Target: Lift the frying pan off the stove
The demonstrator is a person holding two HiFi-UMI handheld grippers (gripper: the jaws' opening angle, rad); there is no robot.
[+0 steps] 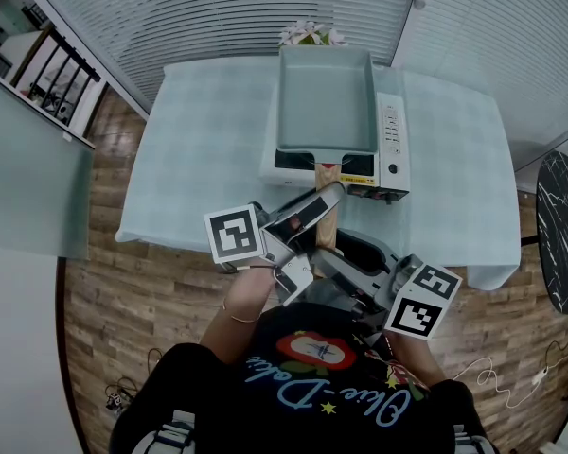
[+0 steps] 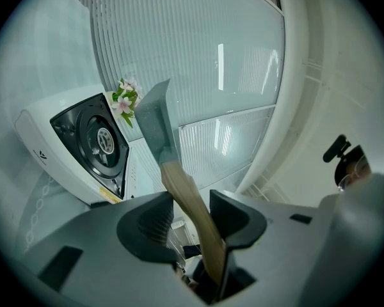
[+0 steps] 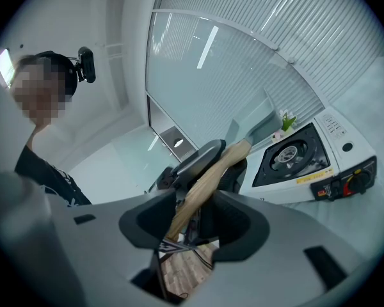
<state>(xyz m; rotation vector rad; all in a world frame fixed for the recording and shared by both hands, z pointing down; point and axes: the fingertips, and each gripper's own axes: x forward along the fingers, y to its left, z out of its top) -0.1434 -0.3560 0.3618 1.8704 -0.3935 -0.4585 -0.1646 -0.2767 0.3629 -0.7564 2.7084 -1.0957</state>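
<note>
Overhead, the rectangular grey-green frying pan [image 1: 327,93] hangs over the white portable gas stove [image 1: 390,145] on the pale-clothed table [image 1: 199,159], its light wooden handle [image 1: 326,233] reaching back to the left gripper [image 1: 324,197] and the right gripper [image 1: 346,258]. The left gripper view shows that gripper [image 2: 191,200] pinching the handle [image 2: 185,197] slantwise between its pads, with the pan [image 2: 155,123] edge-on in the air, clear of the stove's [image 2: 57,146] bare black burner. In the right gripper view, that gripper's [image 3: 193,200] jaws stand apart around the handle's [image 3: 211,171] end, which lies against one pad and clear of the other.
</note>
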